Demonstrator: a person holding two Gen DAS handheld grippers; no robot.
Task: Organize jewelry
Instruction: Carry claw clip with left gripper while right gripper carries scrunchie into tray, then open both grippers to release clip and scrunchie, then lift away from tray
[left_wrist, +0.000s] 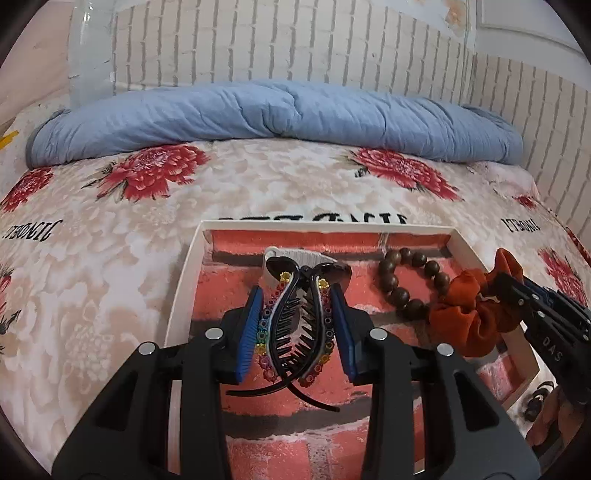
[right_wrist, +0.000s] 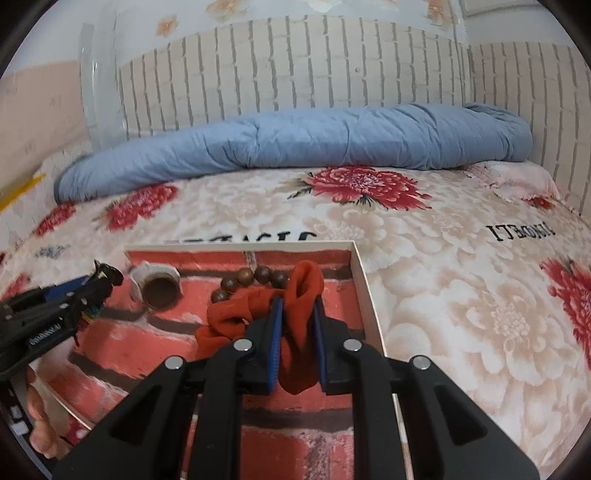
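Note:
A shallow white tray (left_wrist: 184, 280) lined with red brick paper lies on the bed. My left gripper (left_wrist: 297, 310) is shut on a black hair clip (left_wrist: 295, 328) with coloured beads, held over the tray. My right gripper (right_wrist: 297, 321) is shut on an orange scrunchie (right_wrist: 299, 295), which also shows in the left wrist view (left_wrist: 469, 306). A brown wooden bead bracelet (left_wrist: 402, 284) lies in the tray beside the scrunchie. A white-wrapped heart-shaped item (left_wrist: 280, 262) with a dark face lies at the tray's far side, also in the right wrist view (right_wrist: 159, 286).
The tray (right_wrist: 364, 291) sits on a floral bedspread (left_wrist: 258, 184). A rolled blue quilt (left_wrist: 277, 118) lies along the far wall. A brick-pattern wall (right_wrist: 295, 66) stands behind. A hand (right_wrist: 40, 432) holds the left gripper.

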